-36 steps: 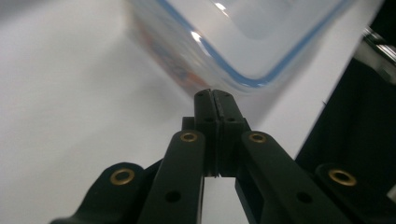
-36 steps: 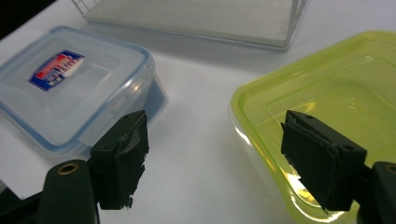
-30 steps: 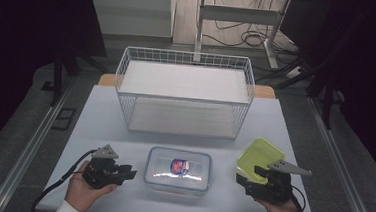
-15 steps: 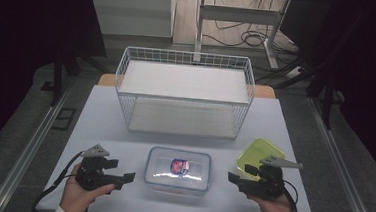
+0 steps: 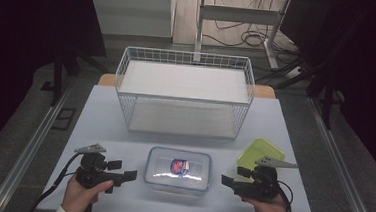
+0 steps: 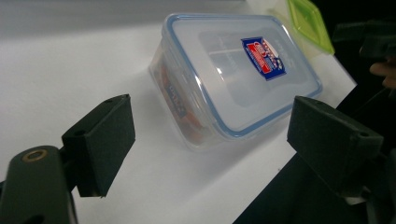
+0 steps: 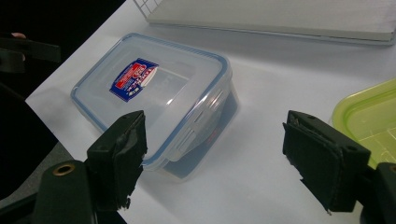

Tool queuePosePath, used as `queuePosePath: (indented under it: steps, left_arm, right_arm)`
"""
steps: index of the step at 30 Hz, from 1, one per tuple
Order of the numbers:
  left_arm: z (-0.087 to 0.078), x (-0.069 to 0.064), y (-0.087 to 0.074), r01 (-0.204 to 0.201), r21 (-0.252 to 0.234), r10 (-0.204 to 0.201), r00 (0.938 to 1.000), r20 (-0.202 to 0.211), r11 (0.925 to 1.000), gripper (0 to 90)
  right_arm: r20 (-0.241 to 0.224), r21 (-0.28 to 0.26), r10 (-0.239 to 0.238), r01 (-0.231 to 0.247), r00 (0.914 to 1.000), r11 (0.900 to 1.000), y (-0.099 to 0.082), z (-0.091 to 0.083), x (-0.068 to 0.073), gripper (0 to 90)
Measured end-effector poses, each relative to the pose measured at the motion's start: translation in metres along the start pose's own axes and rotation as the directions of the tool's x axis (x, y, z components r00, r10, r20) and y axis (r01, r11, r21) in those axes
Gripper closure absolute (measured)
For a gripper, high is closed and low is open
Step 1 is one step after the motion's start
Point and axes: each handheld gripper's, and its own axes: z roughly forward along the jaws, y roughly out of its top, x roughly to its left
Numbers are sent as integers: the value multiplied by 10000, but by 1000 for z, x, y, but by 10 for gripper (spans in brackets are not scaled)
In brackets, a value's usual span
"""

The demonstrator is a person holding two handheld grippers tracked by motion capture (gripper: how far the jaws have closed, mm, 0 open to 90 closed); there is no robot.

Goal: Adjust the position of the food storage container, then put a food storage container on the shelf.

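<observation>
clear box [image 5: 178, 170] | between left tongs [image 5: 130, 174] and right tongs [image 5: 227, 181] | untouched

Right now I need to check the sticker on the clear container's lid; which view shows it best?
The left gripper view: the red-and-blue sticker is largest there, on the lid facing the camera. The right gripper view shows it smaller and turned; the high view shows a tiny patch.

A white wire basket [image 5: 184, 93] stands at the back of the pale surface [image 5: 104, 130] (well apart from its near edge); loose cables [image 5: 241, 37] lie on the floor behind.
</observation>
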Motion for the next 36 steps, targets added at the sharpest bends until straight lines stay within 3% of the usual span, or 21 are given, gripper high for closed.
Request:
queuePosePath:
  steps: [1,3,10,18,20,25,36]
  left_arm:
    - [-2,2,-1,92,-199,-94,9999,-100,9998,151]
    - [-2,4,0,414,-316,-404,9987,311,9986,150]
    - [15,6,6,188,28,-189,9993,322,9998,136]
    - [28,20,15,801,299,-822,9935,792,9963,114]
    - [34,23,18,934,470,-978,9901,1006,9945,115]
    - [52,31,23,1429,889,-1559,9742,1630,9857,134]
    - [78,34,21,1540,1782,-1928,9548,2262,9719,164]
  right_arm:
    - [-2,-12,5,-5,10000,10000,0,-1,0,220]
    - [1,-59,37,-37,10000,10000,1,-2,-1,219]
    - [-27,13,-22,22,10000,10000,0,2,1,220]
    - [-61,116,-105,106,9999,9999,-1,5,4,219]
    - [-59,124,-118,119,9999,9999,-1,5,5,219]
    - [-41,101,-160,160,9999,9998,0,6,4,219]
    - [-3,114,-266,266,9996,9996,0,7,4,219]
